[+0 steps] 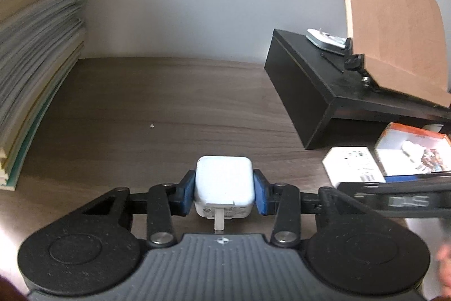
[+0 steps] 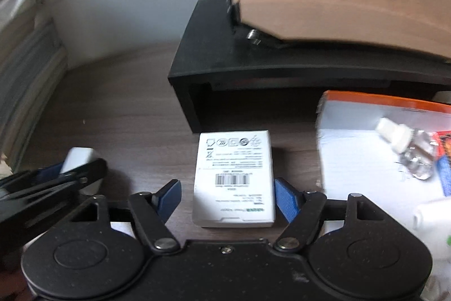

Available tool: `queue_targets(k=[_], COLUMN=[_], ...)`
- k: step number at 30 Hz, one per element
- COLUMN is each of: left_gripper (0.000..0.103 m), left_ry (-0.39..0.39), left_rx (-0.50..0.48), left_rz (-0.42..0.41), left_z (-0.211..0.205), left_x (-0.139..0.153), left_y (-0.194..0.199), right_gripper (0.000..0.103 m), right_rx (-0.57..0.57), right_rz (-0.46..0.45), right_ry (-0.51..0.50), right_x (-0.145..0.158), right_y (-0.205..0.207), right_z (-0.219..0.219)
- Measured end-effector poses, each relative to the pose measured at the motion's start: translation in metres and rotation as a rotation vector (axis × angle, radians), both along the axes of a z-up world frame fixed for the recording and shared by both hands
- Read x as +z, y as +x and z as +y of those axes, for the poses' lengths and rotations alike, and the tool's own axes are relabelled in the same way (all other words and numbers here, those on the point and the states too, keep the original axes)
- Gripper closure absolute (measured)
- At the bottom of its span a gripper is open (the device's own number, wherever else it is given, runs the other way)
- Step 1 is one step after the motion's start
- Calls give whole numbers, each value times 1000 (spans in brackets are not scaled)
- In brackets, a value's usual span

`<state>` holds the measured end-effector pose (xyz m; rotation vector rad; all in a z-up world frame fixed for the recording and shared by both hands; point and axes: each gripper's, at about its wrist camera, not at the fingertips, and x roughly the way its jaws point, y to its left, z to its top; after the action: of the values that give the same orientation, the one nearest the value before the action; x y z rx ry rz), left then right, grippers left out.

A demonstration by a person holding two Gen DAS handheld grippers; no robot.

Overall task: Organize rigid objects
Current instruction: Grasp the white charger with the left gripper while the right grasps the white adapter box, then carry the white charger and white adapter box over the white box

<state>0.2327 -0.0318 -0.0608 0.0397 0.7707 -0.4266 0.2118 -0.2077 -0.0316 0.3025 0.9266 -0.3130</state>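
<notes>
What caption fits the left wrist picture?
Left tool squeezes a white charger above the wooden desk.

orange box cut off, box print unreadable

A broad bare stretch of bench lies open ahead of the left tool, hemmed on its left by a tall paper stack and on its right by a black stand. Boxes crowd the bench below the stand.

black hand-held gripper, blue pads, silver screws
</notes>
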Motion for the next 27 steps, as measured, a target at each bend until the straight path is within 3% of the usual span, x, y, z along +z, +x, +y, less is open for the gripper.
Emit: queue_targets(k=[2,6,11,21,27], left_gripper=[61,61,61,61,61], left_ry=[1,-21,-25,-96,-123], left_rx=[2,16,18,-38,-107], left_rz=[-5,-9,-23,-53,-59], left_z=[-1,-2,-12,-71,-120], left_x=[4,14,28,76,89], left_y=[-6,-19,-42,-107,-144], right_gripper=[31,32,32,32,32], right_rx=[-5,-25,-1,-20,-104], right_rz=[14,-32,-125,-265,-288], right_ry=[-13,-9,-46,-76,-126], right_x=[-4,6,41,110,126], right_y=[4,-5,-35,-139,-208], right_z=[1,2,9,-27,-79])
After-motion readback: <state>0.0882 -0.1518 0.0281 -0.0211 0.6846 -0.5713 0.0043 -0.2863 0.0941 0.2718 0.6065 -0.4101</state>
